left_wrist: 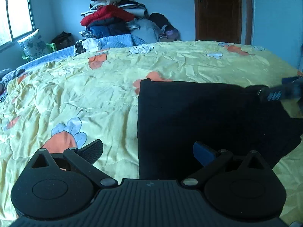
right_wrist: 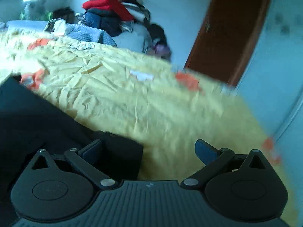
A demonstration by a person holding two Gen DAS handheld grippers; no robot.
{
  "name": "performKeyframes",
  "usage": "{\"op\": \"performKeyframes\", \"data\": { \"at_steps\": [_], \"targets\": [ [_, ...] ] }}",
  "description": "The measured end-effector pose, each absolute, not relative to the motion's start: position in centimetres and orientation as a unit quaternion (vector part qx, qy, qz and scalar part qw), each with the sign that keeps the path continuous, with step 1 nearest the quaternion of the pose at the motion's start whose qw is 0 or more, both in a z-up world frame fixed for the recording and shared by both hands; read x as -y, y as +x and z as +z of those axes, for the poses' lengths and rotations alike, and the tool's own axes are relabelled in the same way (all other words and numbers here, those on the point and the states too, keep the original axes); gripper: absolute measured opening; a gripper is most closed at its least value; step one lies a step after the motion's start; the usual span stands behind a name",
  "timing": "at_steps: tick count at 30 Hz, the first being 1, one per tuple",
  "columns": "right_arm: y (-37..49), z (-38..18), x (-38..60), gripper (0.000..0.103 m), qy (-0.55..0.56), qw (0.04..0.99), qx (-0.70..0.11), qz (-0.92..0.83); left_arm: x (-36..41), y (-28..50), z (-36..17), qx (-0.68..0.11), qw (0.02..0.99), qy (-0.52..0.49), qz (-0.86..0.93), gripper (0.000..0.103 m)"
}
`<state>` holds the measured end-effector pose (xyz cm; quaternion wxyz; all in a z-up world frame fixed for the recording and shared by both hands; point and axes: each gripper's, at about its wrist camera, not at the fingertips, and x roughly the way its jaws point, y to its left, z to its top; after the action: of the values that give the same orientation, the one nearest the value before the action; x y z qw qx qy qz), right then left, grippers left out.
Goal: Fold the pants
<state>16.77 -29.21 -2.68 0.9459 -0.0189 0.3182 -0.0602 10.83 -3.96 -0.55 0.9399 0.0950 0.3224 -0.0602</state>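
Observation:
Black pants [left_wrist: 208,117] lie folded flat on the yellow flowered bedspread [left_wrist: 85,94]. My left gripper [left_wrist: 148,152] is open and empty, hovering over the near left edge of the pants. The right gripper shows blurred at the far right of the left wrist view [left_wrist: 278,94], at the pants' far right corner. In the right wrist view the pants [right_wrist: 37,117] fill the lower left. My right gripper [right_wrist: 149,150] is open and empty, its left finger over the pants' corner, its right finger over the bedspread [right_wrist: 151,98].
A heap of clothes [left_wrist: 113,17] stands against the far wall behind the bed. A brown door [left_wrist: 219,11] is at the back right. A window [left_wrist: 15,15] and a flowered pillow [left_wrist: 34,44] are at the left.

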Motion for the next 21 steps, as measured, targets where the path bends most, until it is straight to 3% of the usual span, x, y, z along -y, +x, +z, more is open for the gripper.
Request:
{"op": "performKeyframes", "data": {
  "at_steps": [4,8,11,15,21],
  "targets": [
    [12.2,-0.2,27.0,0.103,-0.018,0.961,-0.275,0.005,3.6,11.2,-1.3,-0.330,0.938,0.075,-0.071,0.102],
    [9.7,-1.0,23.9,0.103,-0.048,0.950,-0.297,0.084,3.9,11.2,-2.1,-0.339,0.937,0.062,-0.055,0.102],
    [10.2,-3.3,23.5,0.103,-0.104,0.943,-0.316,0.025,4.3,11.0,-2.0,-0.340,0.937,0.067,-0.046,0.103],
    [8.7,-2.0,25.6,0.103,-0.022,0.952,-0.299,-0.052,4.5,10.3,-1.4,-0.328,0.941,0.072,-0.034,0.102],
    [4.5,-1.4,24.2,0.103,0.007,0.959,-0.282,0.029,4.9,9.9,-1.6,-0.326,0.942,0.079,-0.022,0.102]
  ]
}}
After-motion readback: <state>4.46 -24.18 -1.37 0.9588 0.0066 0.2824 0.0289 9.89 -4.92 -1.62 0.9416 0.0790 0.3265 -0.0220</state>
